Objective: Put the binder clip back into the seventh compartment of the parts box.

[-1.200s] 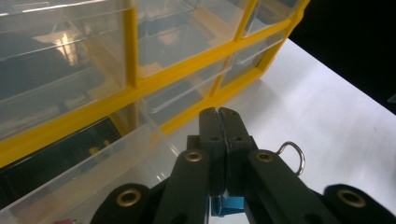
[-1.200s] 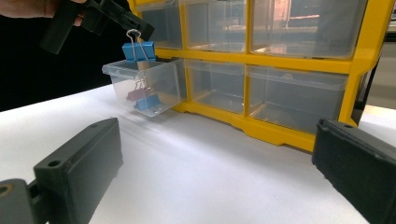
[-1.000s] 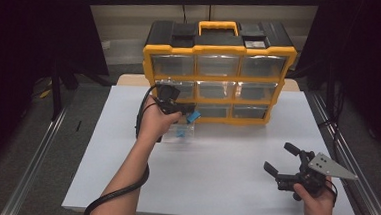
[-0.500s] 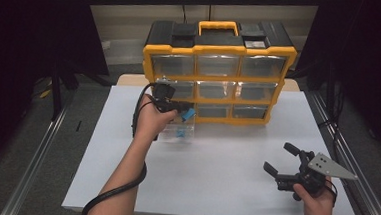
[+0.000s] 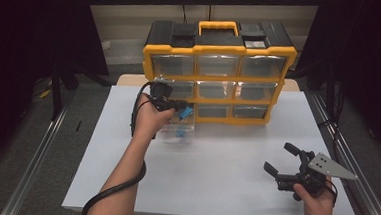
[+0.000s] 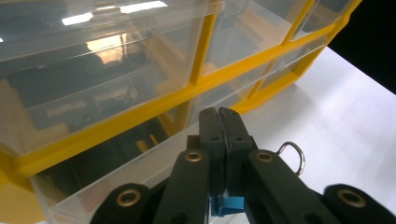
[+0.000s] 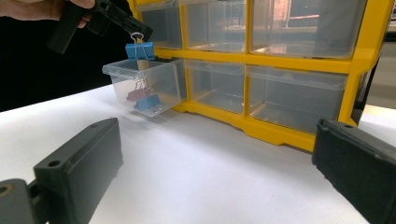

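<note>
In the upper left of the right gripper view, the left gripper [image 7: 140,31] pinches a blue binder clip [image 7: 139,50] by its wire loop directly above the pulled-out drawer [image 7: 161,84], while the right gripper [image 5: 281,163] rests open on the bench [image 5: 225,164].

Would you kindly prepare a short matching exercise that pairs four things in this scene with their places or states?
Things:
1. left gripper
2. right gripper
3. pulled-out clear drawer
4. yellow organizer

Places or states:
A. stands at the back of the white table, carry handle on top
B. jaws open, holding nothing, low at the right of the high view
C. shut on a blue binder clip by its wire loop, above the drawer
D. sticks out from the bottom row, with binder clips inside

Pairs: 1-C, 2-B, 3-D, 4-A
</note>
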Demonstrator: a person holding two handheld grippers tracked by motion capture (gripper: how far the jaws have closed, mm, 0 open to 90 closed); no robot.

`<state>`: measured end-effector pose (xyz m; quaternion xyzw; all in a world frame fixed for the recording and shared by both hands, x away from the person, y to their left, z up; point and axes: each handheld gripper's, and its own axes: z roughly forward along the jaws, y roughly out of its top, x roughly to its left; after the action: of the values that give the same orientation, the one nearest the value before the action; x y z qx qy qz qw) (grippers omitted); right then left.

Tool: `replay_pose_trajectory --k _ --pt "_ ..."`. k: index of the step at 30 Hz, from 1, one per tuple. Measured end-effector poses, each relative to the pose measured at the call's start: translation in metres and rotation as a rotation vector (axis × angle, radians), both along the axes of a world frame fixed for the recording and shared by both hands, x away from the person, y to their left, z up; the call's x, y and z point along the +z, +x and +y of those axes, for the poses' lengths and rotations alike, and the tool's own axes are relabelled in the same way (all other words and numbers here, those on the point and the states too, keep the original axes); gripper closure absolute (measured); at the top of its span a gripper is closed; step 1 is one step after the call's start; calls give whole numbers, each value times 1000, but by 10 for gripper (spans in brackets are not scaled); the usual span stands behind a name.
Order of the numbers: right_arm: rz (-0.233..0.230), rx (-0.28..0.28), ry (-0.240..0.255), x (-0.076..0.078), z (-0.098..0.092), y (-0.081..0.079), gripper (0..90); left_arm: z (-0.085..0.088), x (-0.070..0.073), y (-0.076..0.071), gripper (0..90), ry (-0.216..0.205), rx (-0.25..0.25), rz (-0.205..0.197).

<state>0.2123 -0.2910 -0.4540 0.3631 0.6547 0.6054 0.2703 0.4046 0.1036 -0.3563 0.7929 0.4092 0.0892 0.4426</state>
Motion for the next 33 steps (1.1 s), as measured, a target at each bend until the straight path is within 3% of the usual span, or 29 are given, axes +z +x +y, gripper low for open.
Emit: replay_pose_trajectory --k 4,7,8,14,17,26,33 --pt "-1 3 -3 0 0 0 17 4 -2 1 893 23 -8 0" --pt "-1 4 -1 0 0 0 17 4 -4 2 893 -7 17 -4" --pt "0 7 1 0 0 0 17 7 -3 2 893 17 10 -4" --pt "-3 6 -1 0 0 0 17 9 -5 2 892 36 16 -7" --pt "-1 3 -1 0 0 0 16 9 -7 2 892 10 36 -6" --pt "-2 3 -1 0 0 0 17 10 -10 3 892 46 32 -7" --pt "-2 2 -1 0 0 0 16 11 -14 4 892 36 52 -4"
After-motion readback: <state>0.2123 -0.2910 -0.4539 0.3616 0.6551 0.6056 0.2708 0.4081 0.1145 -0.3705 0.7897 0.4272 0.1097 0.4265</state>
